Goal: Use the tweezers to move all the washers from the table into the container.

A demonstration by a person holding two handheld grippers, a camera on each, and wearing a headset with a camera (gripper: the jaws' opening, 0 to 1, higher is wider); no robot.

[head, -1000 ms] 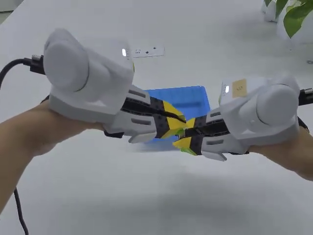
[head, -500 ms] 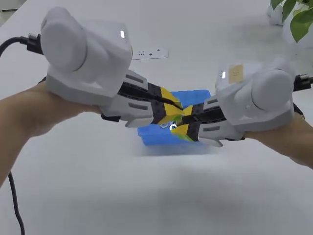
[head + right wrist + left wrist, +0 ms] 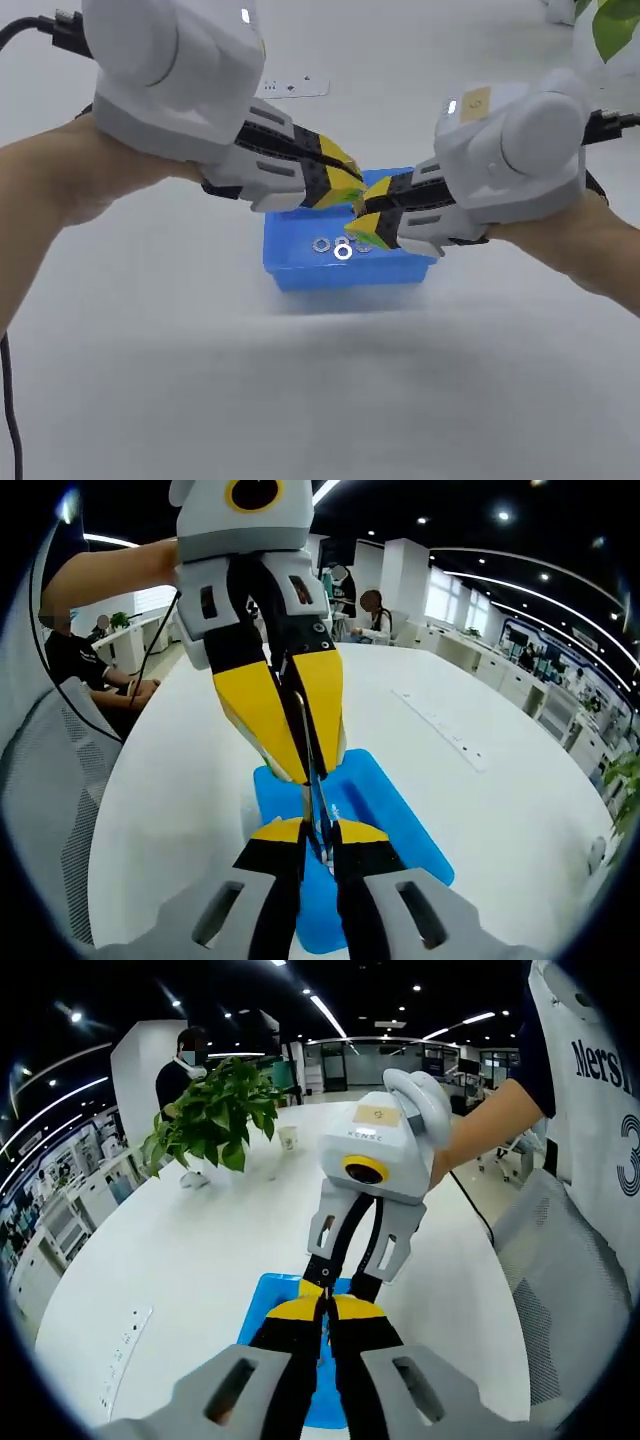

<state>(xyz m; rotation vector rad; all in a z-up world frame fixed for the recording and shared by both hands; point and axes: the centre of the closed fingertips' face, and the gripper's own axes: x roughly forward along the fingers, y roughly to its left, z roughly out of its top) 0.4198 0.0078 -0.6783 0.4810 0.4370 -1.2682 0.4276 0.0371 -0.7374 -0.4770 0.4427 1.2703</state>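
left claw (image 3: 350, 183): jaws together, pinched on the tweezers (image 3: 313, 780). It hangs over the back of the container, tips aimed right and down.
tweezers: a thin metal strip running from the left claw's yellow tips into the right claw's. They are so fine on my feed that I can't make out their points.
container (image 3: 300, 272): a shallow blue tray on the white bench (image 3: 300, 400), directly under both claws.
washers (image 3: 343, 250): about three lie inside the container near its front wall. The brightest one may be at the tweezer points rather than lying flat. I see none on the bare bench around the tray.
right claw (image 3: 368, 228): jaws clamped on the other end of the tweezers, nose to nose with the left claw and lower over the tray.
stage, my guess: a drop into the tray, late in the job.
risk, twist: two claws share one slim tool, so any mismatch between my hands could lever it out of one grip.
risk, bounce: if a washer is let go from height, it could hop the low wall onto the bench.
risk, nudge: the right claw sits close to the rim, and dipping further could shove the light tray.
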